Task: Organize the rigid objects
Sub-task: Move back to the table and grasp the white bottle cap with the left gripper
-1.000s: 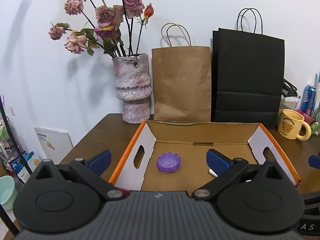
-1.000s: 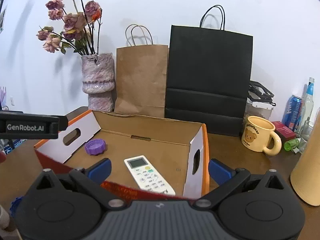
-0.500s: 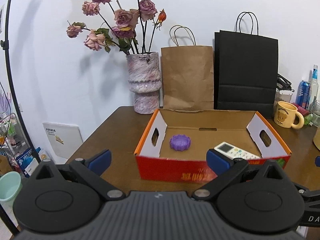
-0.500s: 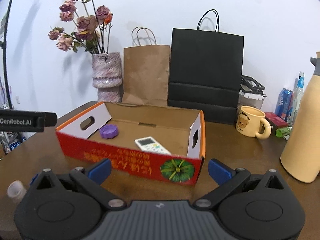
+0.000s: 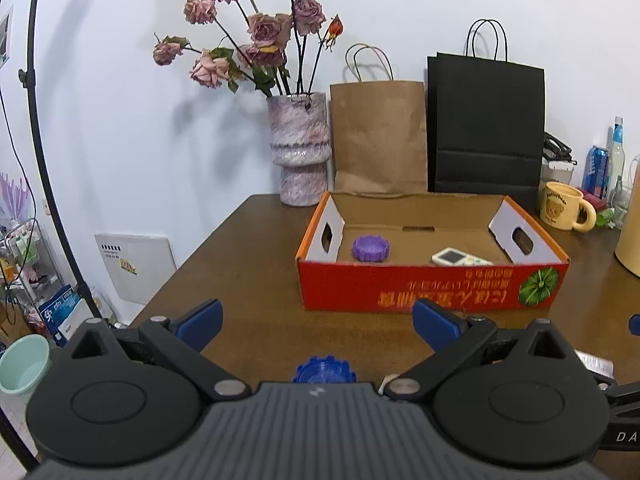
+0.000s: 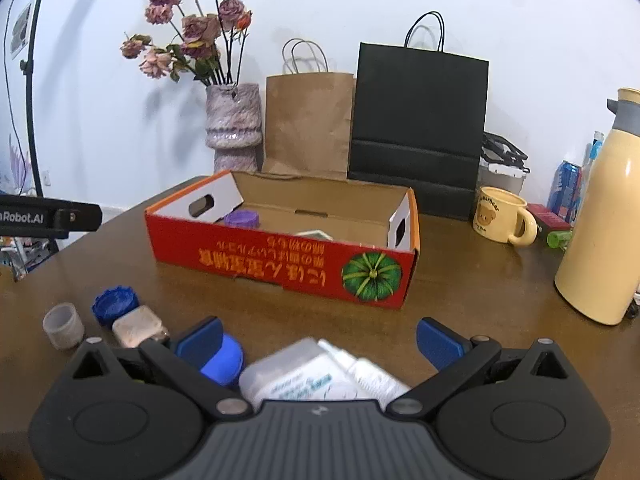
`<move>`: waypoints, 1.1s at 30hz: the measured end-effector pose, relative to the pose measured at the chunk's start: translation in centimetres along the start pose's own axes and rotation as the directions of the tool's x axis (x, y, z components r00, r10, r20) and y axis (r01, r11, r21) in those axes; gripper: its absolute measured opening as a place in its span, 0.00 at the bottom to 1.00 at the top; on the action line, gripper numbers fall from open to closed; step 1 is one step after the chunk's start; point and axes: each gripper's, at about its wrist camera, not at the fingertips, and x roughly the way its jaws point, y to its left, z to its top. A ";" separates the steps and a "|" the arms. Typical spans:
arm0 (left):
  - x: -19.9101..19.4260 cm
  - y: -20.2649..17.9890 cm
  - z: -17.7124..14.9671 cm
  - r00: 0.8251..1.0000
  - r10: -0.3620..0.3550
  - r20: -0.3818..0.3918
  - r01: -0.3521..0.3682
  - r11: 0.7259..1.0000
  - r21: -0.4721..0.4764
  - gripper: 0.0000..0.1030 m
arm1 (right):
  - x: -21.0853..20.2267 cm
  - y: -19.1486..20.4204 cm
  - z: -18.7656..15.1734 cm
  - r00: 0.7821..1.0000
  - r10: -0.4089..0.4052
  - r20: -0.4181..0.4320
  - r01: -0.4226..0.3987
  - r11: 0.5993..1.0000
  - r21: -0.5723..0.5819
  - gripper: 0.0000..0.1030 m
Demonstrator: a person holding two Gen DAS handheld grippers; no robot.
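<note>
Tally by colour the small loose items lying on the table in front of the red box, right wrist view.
Blue: 2, ridged cap and round lid
White: 2, flat pack and tube
Grey or translucent: 1, small cup
Beige: 1, square block
Total: 6

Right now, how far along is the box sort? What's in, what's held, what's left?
Done: the purple cap and remote lie inside the red box.
In hand: nothing. The left claw and right claw are both open and empty.
Left on the table, in front of the box: the dark blue cap, grey cup, beige square piece, blue lid and white package.
</note>
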 end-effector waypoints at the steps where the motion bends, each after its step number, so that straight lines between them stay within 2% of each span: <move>1: -0.1 0.1 -0.3 1.000 0.001 -0.003 -0.001 1.000 0.000 1.00 | -0.2 0.1 -0.3 1.000 -0.001 -0.005 0.001 1.000 -0.002 1.00; 19: -1.9 1.5 -5.4 0.996 -0.010 -0.089 0.011 1.000 0.007 1.00 | -2.2 0.2 -4.9 0.997 -0.019 -0.078 0.016 0.999 -0.030 1.00; 33: -2.0 -1.2 -7.8 0.986 -0.086 -0.143 0.094 0.994 0.051 1.00 | -2.7 -0.4 -6.7 0.995 -0.031 -0.096 0.027 0.999 -0.039 1.00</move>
